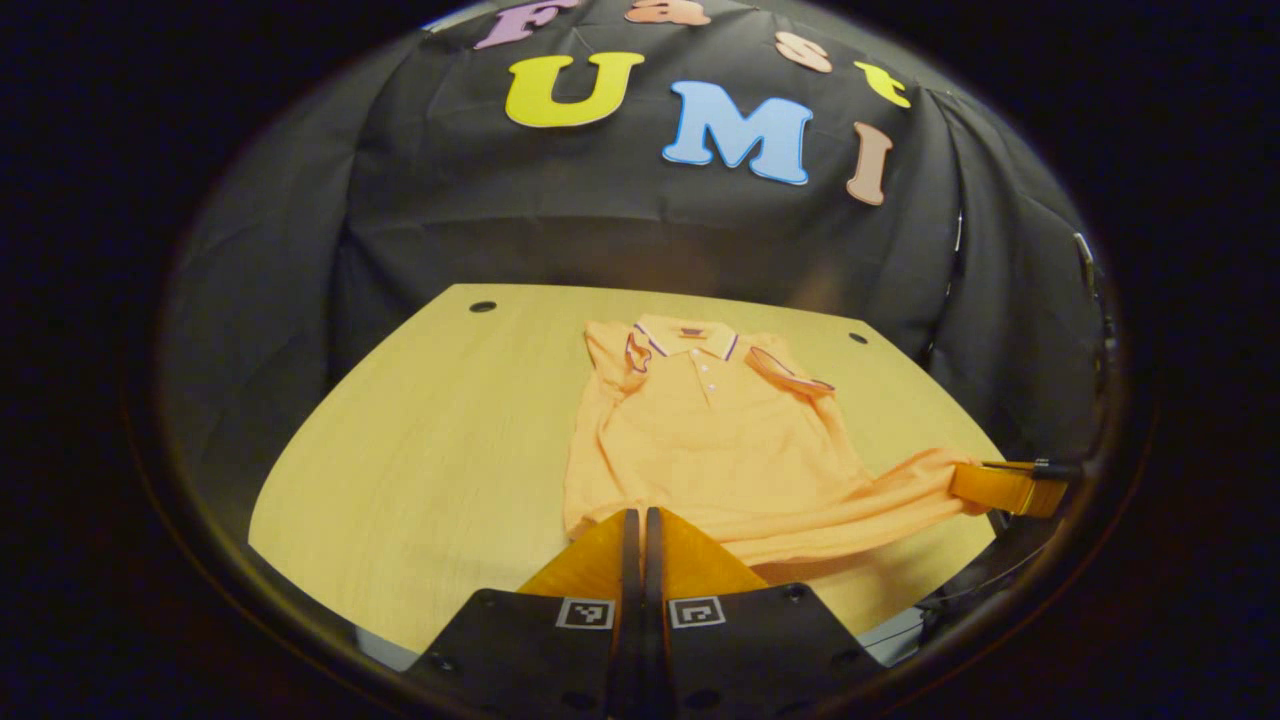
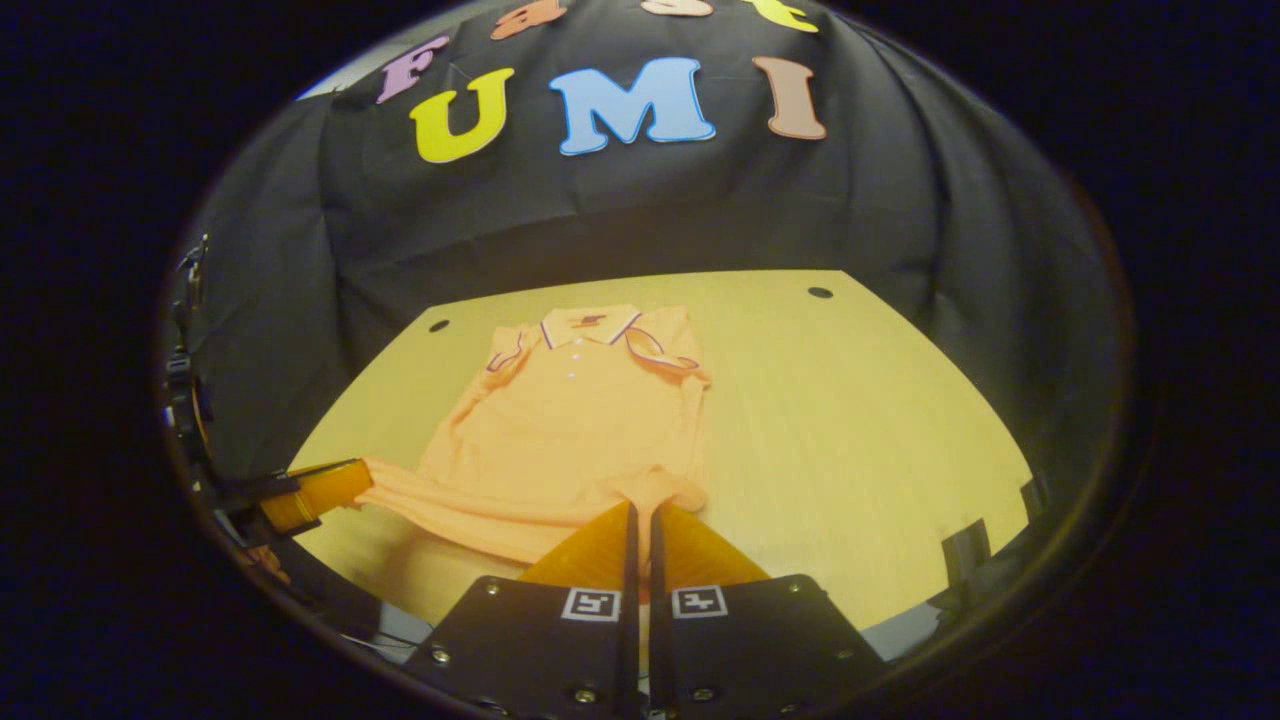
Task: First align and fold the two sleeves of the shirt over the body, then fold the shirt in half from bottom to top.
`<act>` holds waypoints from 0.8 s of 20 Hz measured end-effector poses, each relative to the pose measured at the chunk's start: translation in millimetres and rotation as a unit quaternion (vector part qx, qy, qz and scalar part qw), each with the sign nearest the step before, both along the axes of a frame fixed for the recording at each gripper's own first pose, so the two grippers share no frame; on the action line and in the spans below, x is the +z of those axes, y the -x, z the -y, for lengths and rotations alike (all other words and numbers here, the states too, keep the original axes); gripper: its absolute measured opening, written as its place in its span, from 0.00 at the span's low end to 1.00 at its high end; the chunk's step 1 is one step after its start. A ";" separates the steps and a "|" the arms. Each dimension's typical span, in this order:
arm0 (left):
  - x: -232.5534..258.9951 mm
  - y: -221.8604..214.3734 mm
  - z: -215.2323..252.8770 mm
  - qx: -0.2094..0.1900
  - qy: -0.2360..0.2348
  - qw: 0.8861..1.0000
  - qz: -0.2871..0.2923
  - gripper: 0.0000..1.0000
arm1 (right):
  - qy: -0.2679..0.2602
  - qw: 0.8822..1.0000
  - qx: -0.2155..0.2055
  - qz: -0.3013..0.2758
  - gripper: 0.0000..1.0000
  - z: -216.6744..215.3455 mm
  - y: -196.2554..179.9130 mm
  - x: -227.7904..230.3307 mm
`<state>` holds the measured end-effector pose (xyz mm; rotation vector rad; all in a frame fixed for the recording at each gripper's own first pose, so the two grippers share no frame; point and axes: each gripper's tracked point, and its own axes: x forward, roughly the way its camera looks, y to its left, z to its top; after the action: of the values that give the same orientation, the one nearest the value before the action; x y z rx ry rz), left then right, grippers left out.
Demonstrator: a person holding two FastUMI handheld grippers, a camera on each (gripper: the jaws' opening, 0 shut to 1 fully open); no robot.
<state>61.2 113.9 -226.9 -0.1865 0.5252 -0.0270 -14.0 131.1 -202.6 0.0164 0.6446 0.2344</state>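
Observation:
An orange polo shirt (image 1: 700,440) lies face up on the wooden table (image 1: 430,450), collar toward the far wall, with both short sleeves folded in over the chest. My left gripper (image 1: 640,515) is shut on the hem's near-left corner. In the left gripper view the right gripper (image 1: 1010,487) pinches the other hem corner, drawn out to the right and raised off the table. In the right gripper view the shirt (image 2: 570,420) runs away from my right gripper (image 2: 640,508), which is shut on its hem corner. At the far left, the left gripper (image 2: 315,492) holds the stretched hem.
The table has small dark holes near its far corners (image 1: 482,306) (image 2: 820,292). Black cloth walls the booth behind and to both sides. Bare tabletop (image 2: 850,420) stretches on either side of the shirt.

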 end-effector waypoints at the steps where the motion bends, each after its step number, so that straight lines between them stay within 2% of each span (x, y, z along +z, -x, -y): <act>1: 3.0 -10.1 0.2 0.003 0.006 1.000 0.005 0.06 | 0.003 1.000 0.000 0.006 0.05 0.2 -6.9 5.6; 8: 29.5 -64.6 2.3 0.013 0.024 0.999 0.036 0.06 | 0.010 0.999 0.005 0.040 0.05 -10.4 -65.5 35.4; 16: 38.9 -151.5 -6.0 0.014 0.028 0.998 0.049 0.05 | 0.021 0.998 0.002 0.055 0.05 -22.9 -140.7 46.4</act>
<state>212.7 119.9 -188.1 -0.2465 0.4252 -0.0236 126.7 154.0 -156.2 -0.0377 0.5405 0.2241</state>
